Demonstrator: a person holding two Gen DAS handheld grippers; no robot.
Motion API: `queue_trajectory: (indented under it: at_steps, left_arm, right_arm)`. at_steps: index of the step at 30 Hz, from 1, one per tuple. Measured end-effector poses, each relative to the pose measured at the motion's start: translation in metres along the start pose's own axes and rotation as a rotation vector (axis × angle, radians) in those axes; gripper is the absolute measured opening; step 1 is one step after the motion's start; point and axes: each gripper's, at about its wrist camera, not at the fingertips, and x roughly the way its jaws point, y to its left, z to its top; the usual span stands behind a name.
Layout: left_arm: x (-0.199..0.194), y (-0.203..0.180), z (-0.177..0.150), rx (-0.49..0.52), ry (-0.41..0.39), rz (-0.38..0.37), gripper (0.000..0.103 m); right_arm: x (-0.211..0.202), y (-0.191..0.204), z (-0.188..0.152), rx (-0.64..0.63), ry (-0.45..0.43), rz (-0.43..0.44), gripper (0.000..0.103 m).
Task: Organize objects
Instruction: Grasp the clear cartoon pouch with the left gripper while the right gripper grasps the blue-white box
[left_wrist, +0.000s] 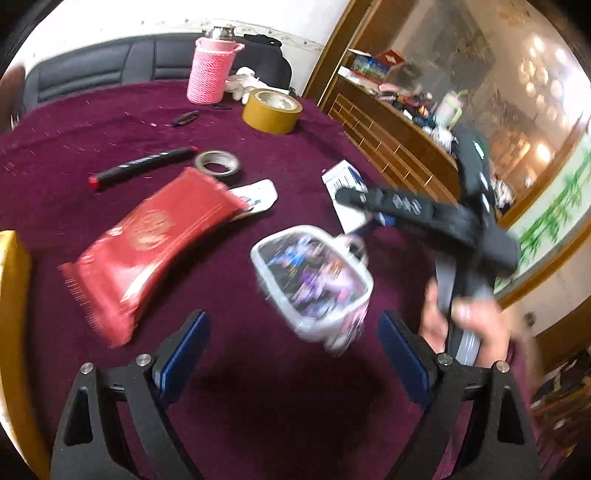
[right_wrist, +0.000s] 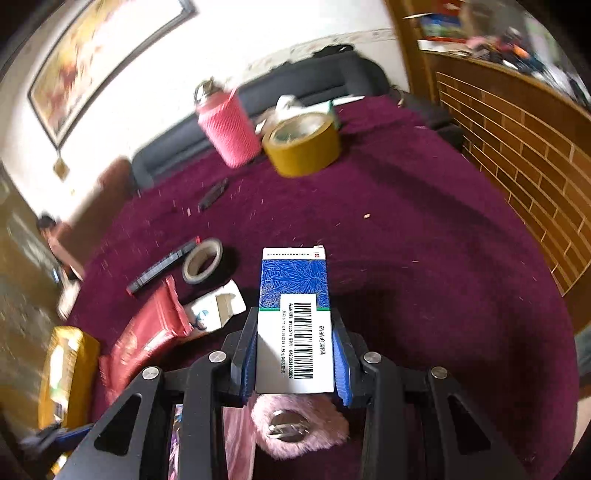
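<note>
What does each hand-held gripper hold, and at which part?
Right hand-held gripper: the blue-and-white box, clamped by its long sides near the barcode end. Left hand-held gripper: nothing.

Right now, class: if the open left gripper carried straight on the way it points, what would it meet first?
Most likely the clear plastic box of colourful items, just ahead of the left gripper; blur leaves the depth uncertain.
</note>
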Motion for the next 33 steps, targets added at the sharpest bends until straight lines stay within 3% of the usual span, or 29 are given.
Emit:
queue_trajectory:
  at_steps: [5, 9, 12, 13, 15, 23, 33]
  left_arm:
    - [0.044, 0.001, 0.022, -0.076, 0.041, -0.029, 0.091]
    - [0.080, 0.000, 0.027, -0.107, 0.128, -0.026, 0.091]
    - [0.090, -0.019, 0.026, -0.017, 0.124, 0.047, 0.092]
    - [0.092, -0.024, 0.026, 0.012, 0.120, 0.073, 0.084]
    - [0.092, -0.029, 0.026, 0.052, 0.116, 0.076, 0.084]
    - [0.061, -0.016, 0.026, 0.030, 0.004, 0.095, 0.084]
    - [-0.041, 0.003, 0.008, 0.075, -0.173, 0.209, 0.084]
  right_arm:
    - [0.014, -0.020, 0.003, 0.098, 0.039, 0.065, 0.036]
    - [0.015, -0.017, 0.005, 0.075, 0.036, 0.057, 0.036]
    - [0.011, -0.012, 0.005, 0.047, 0.017, 0.044, 0.036]
    - [0.011, -0.013, 0.005, 0.051, 0.017, 0.048, 0.036]
    - [0.013, -0.016, 0.005, 0.058, 0.020, 0.049, 0.036]
    - [0.013, -0.019, 0.003, 0.069, 0.019, 0.076, 0.036]
    - [0.015, -0.022, 0.000, 0.106, 0.025, 0.123, 0.036]
